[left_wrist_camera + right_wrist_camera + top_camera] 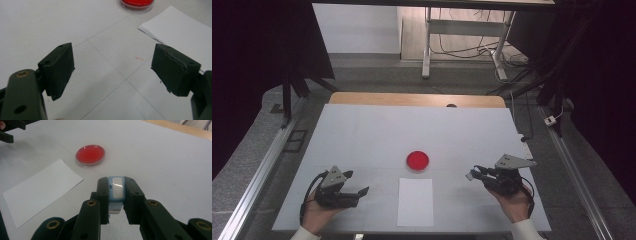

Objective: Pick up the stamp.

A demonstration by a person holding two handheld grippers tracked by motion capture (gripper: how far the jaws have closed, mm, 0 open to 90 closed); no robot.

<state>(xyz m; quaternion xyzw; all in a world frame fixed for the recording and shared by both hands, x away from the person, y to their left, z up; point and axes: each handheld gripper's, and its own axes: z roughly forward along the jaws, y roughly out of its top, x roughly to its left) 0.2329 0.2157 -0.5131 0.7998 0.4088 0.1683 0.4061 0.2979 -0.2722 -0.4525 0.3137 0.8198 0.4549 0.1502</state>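
Meanwhile, the right gripper [117, 202] pinched a small blue-and-white device [116, 191] upright between its fingers [103, 195], above the table [362, 135] right of the red dish [417, 160] and paper sheet [415, 201]; the left gripper [112, 72] stood spread, empty.

A small light-blue device [117, 191] with a glossy white face sits clamped between the jaws of the right gripper [117, 195], lifted off the desk [162, 165] and standing on edge, face up toward the camera. Its lower end is paler and pokes out below the jaws. In the high view it shows at the gripper's tip [470, 175], right of the paper.
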